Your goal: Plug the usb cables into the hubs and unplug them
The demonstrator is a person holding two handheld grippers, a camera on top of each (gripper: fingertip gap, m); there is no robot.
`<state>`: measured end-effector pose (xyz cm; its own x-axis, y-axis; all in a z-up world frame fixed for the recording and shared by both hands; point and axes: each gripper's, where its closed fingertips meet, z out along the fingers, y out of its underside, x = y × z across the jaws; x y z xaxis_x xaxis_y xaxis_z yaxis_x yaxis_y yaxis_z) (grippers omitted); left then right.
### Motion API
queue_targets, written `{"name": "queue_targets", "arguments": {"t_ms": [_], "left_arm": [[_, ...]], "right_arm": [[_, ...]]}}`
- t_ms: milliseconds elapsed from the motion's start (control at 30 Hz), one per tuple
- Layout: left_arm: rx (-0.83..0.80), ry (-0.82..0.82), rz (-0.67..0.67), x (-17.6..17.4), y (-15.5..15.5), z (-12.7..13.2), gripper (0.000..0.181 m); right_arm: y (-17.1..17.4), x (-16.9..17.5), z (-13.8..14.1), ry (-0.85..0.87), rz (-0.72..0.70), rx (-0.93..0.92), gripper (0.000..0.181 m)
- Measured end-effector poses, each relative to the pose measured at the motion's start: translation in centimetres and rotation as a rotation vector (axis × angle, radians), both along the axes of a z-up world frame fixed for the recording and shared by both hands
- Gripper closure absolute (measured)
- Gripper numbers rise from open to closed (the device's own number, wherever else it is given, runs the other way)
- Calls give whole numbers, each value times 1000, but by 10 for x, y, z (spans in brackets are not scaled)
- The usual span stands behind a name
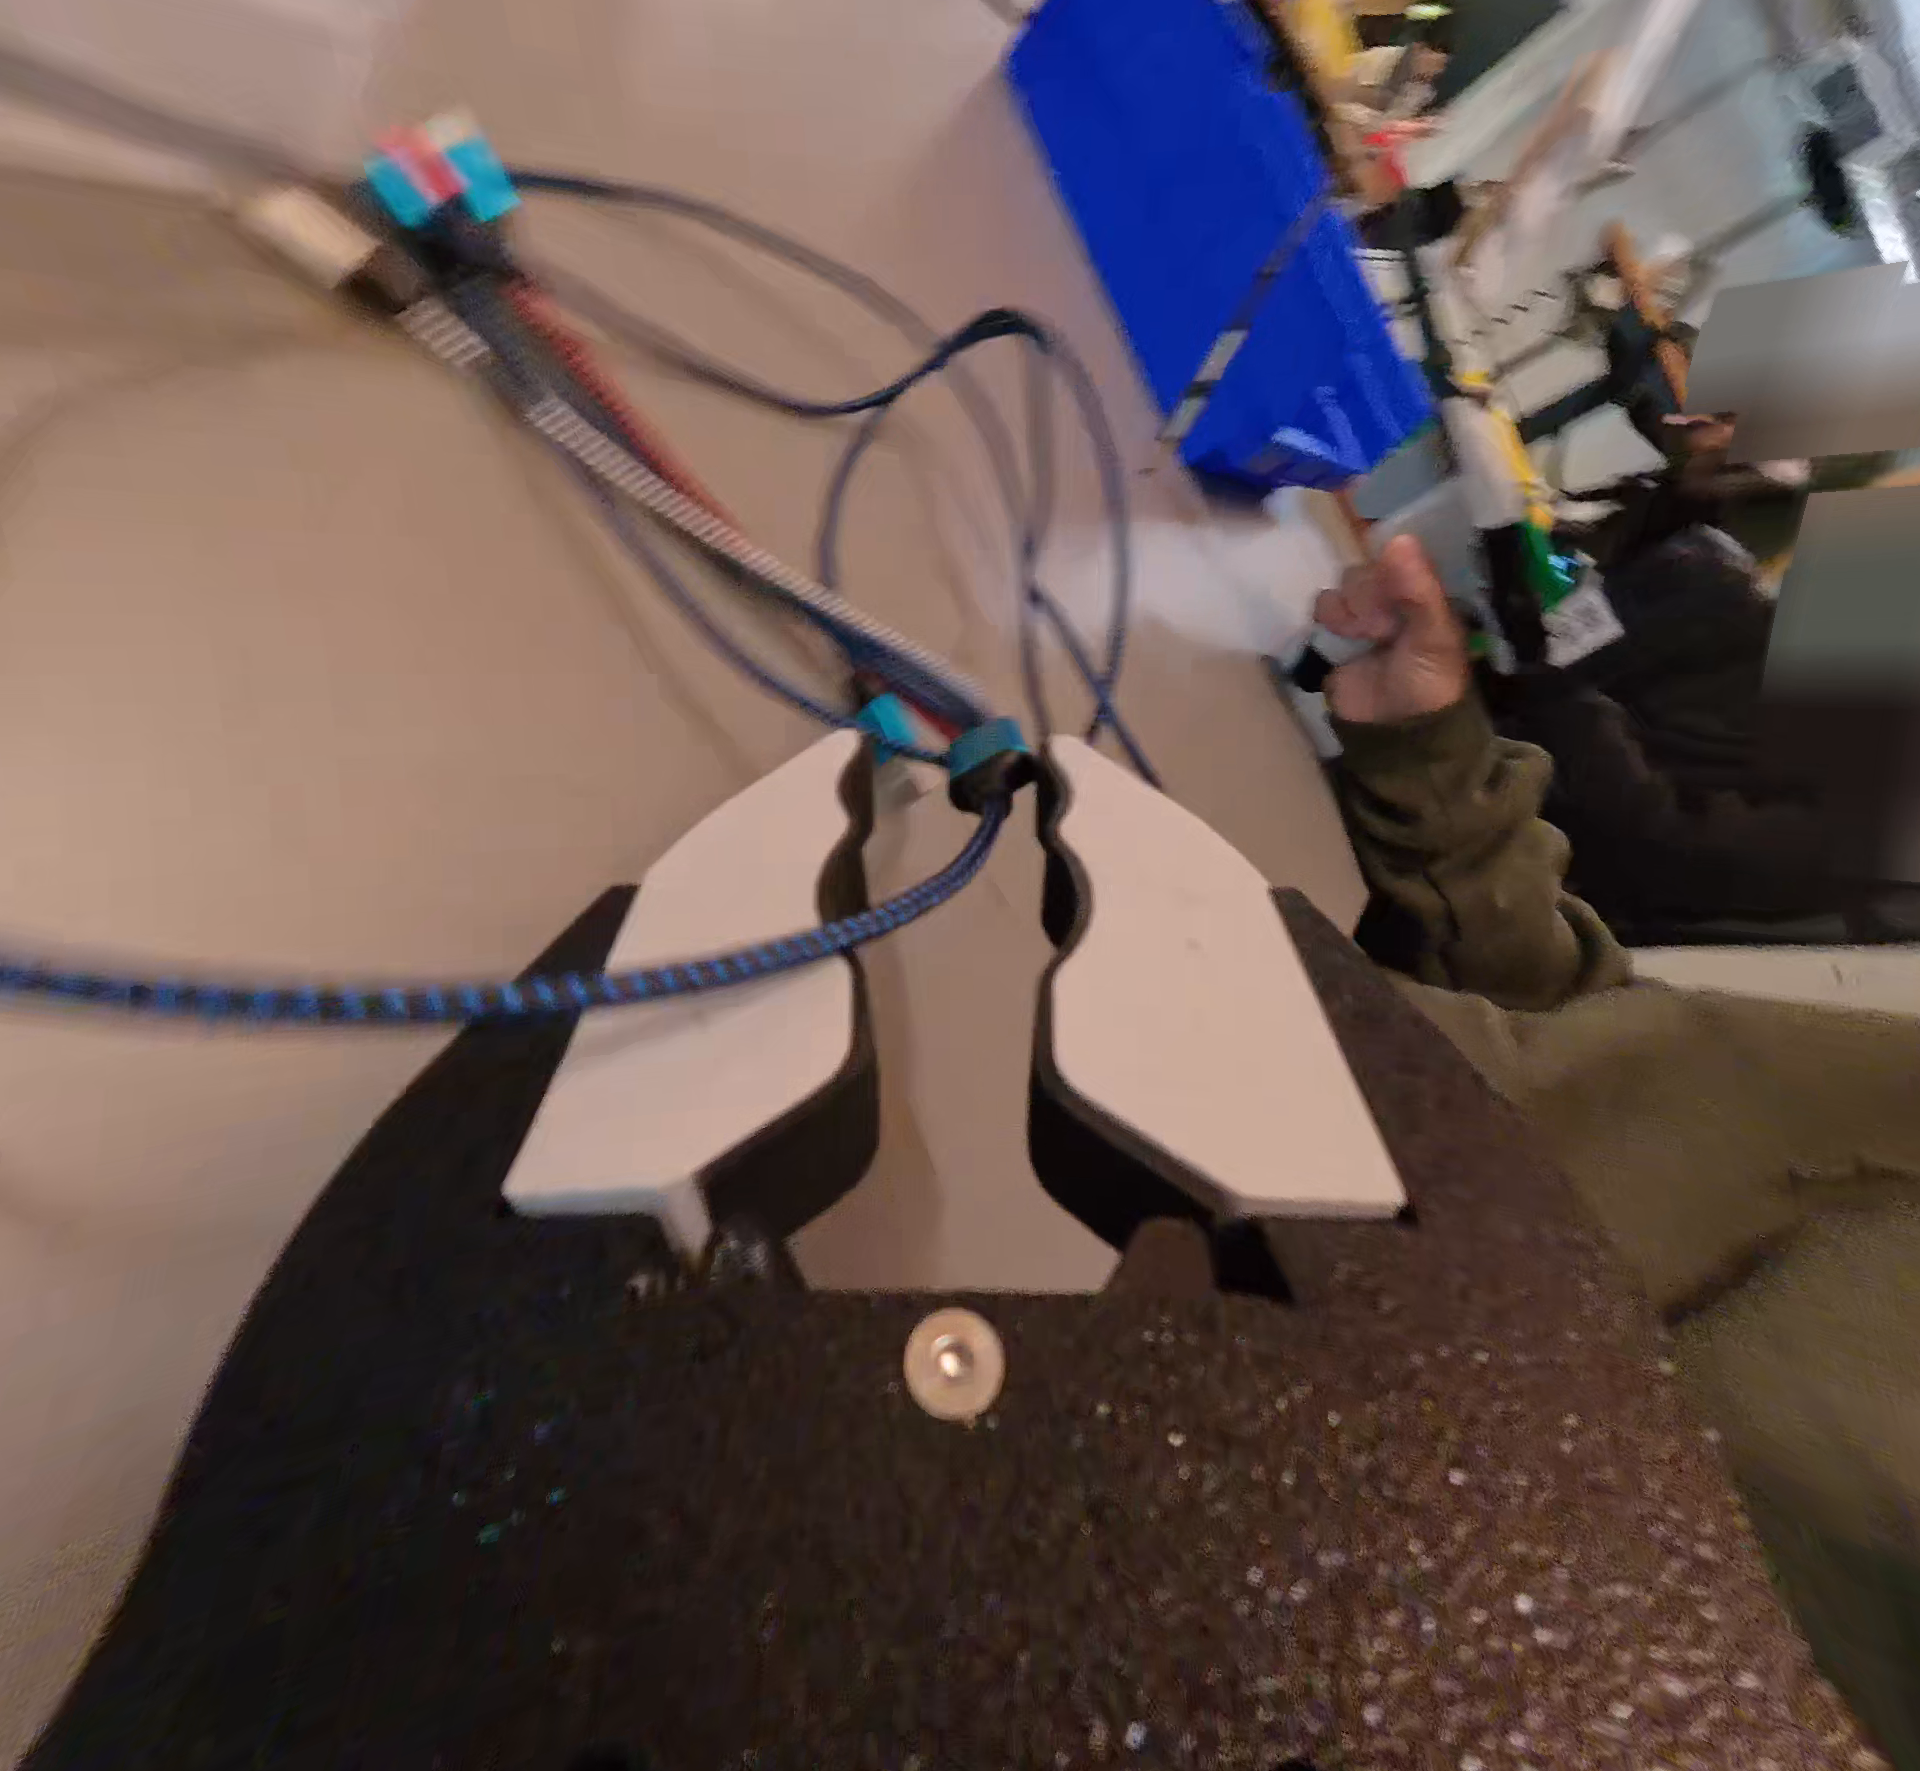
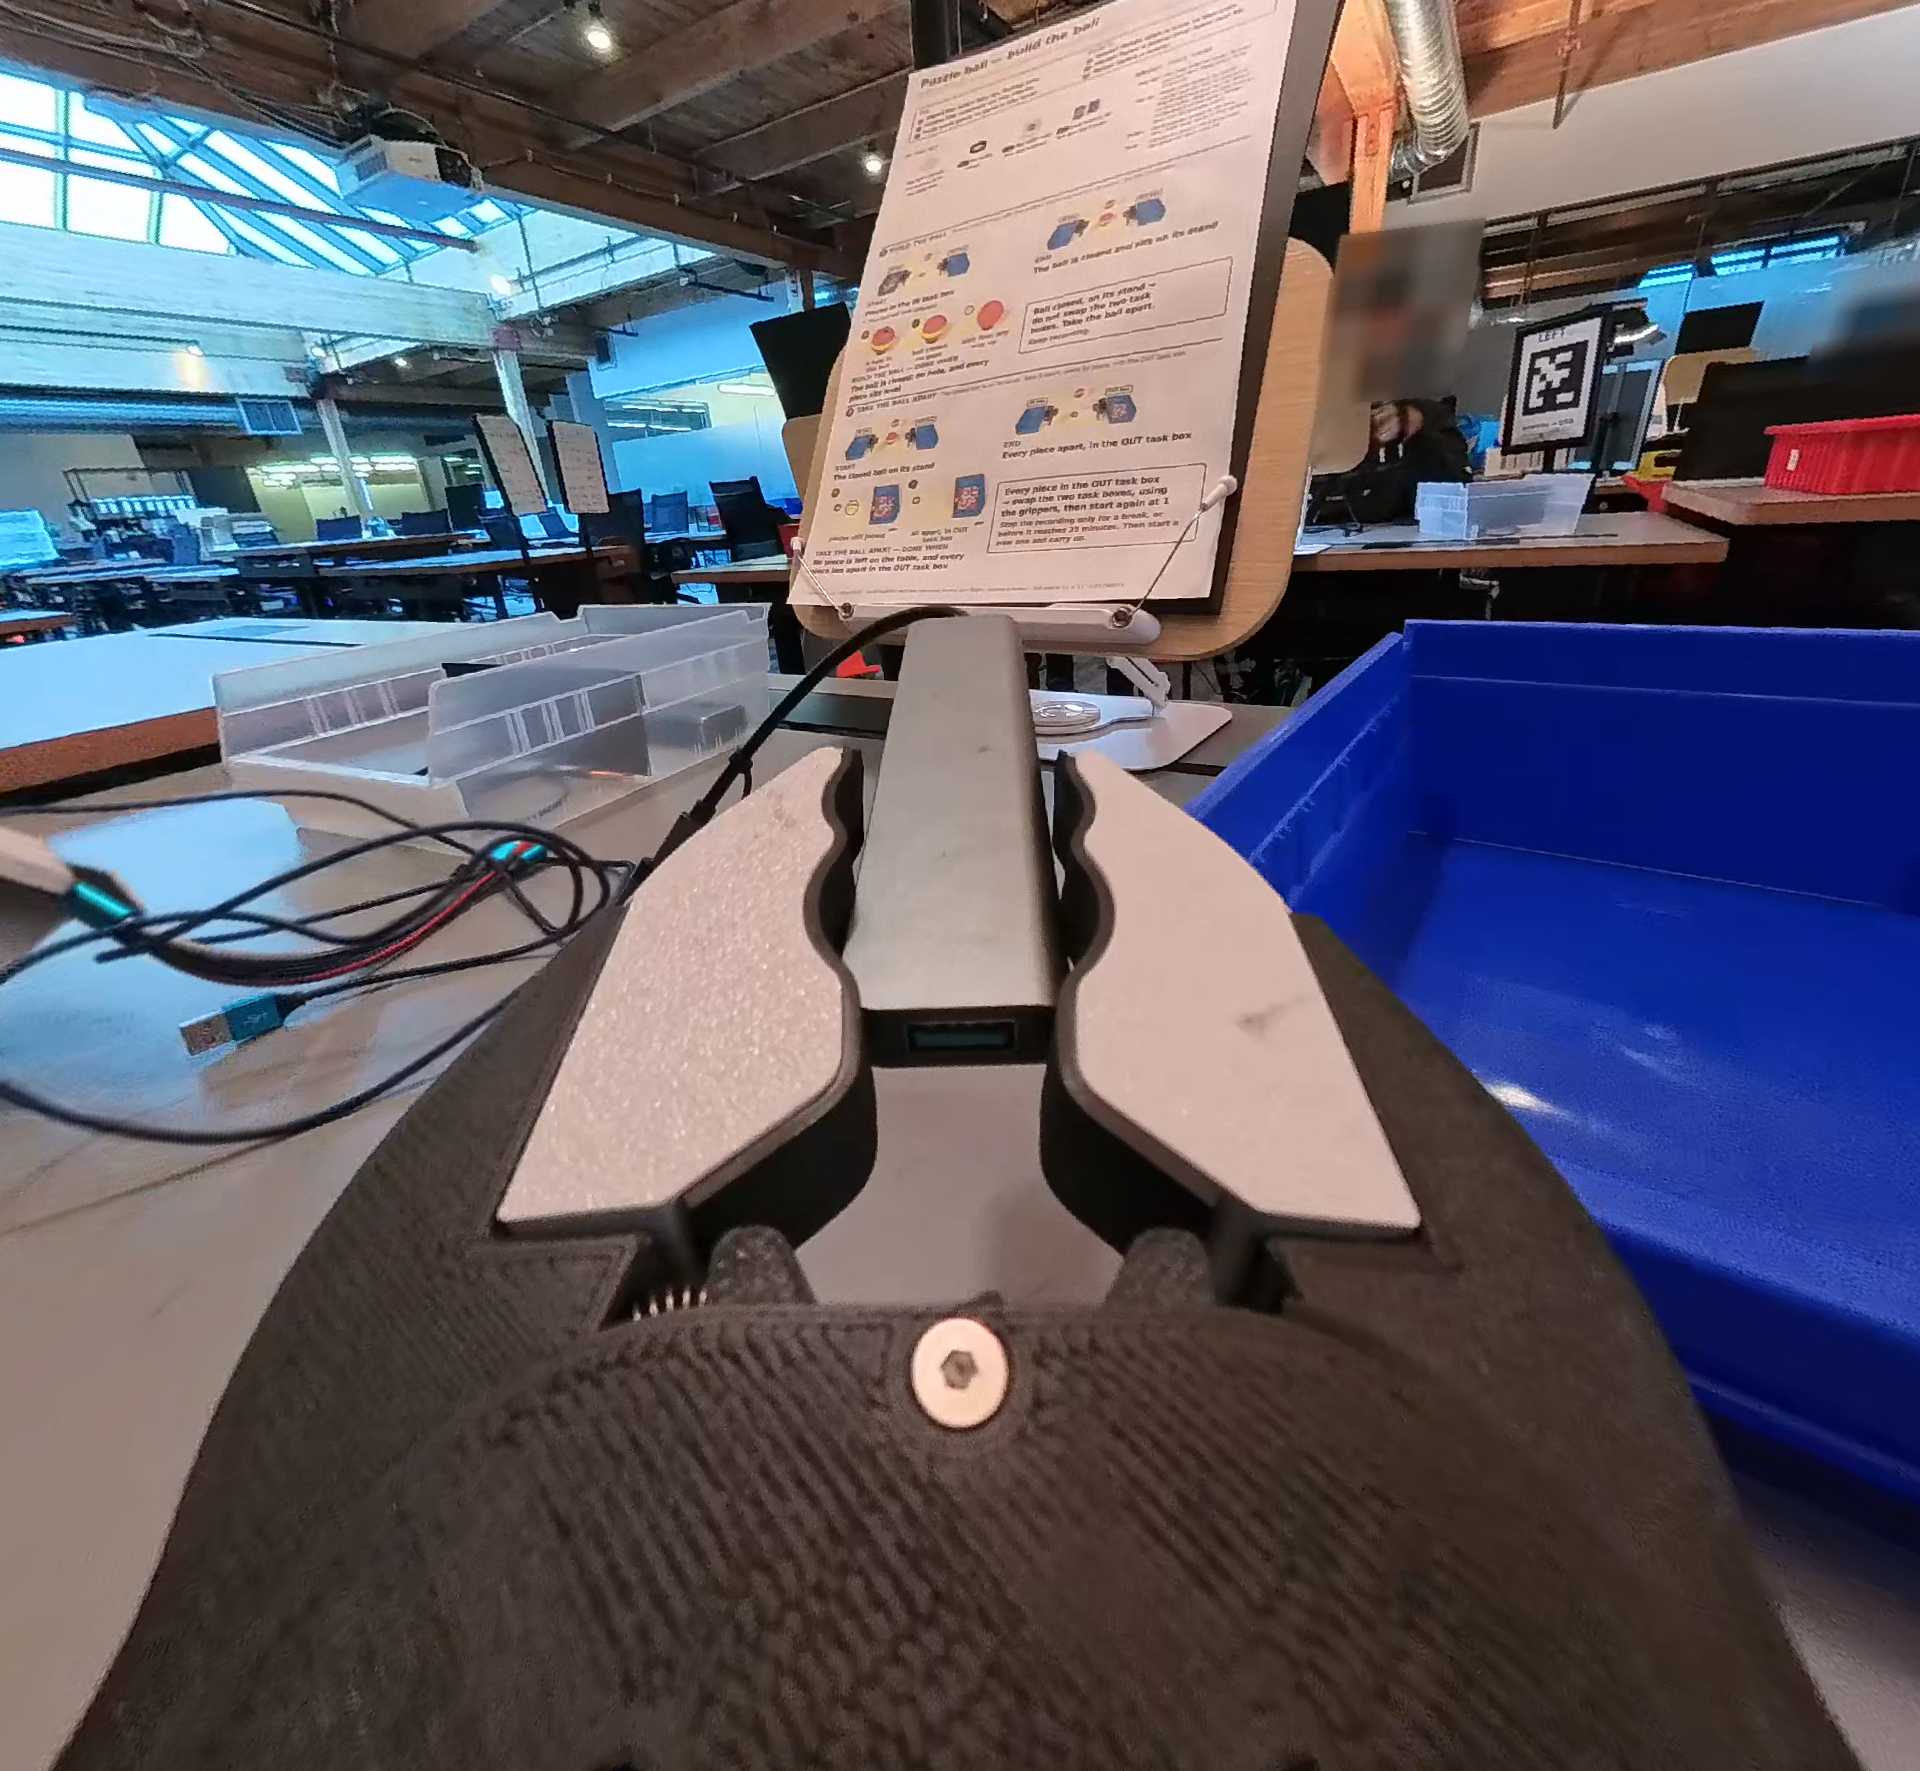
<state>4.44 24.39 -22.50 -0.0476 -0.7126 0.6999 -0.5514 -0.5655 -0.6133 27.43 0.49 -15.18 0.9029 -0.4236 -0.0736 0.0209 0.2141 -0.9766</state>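
Right hand-held gripper clamps smooth grey metal hub; blue bin just beside. Left hand-held gripper spread around braided blue cable.

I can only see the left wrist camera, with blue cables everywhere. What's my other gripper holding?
Observer: The right gripper is shut on a grey USB hub, gripped along its long sides.
Operator: Is anything plugged into it?
Observer: The port on the end facing the camera is empty.
Operator: Is there a loose plug nearby?
Observer: Yes, a teal USB plug lies on the table, left of the hub.
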Motion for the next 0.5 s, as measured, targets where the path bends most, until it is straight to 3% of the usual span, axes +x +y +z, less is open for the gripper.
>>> {"name": "queue_targets", "arguments": {"t_ms": [67,133,267,367,500], "left_arm": [[-28,137,39,-19,12,-18,140],[-22,229,-12,-39,14,-30,141],[208,446,-119,-85,26,-41,141],[410,481,-138,-87,28,-16,141],[615,200,-159,-11,-15,47,140]], "right_arm": [[1,-1,0,-3,8,-1,146],[1,-2,0,-9,7,-7,146],[4,-4,-1,-28,10,-24,146],[5,-5,-1,-37,9,-36,146],[6,-5,-1,-38,6,-39,146]]}}
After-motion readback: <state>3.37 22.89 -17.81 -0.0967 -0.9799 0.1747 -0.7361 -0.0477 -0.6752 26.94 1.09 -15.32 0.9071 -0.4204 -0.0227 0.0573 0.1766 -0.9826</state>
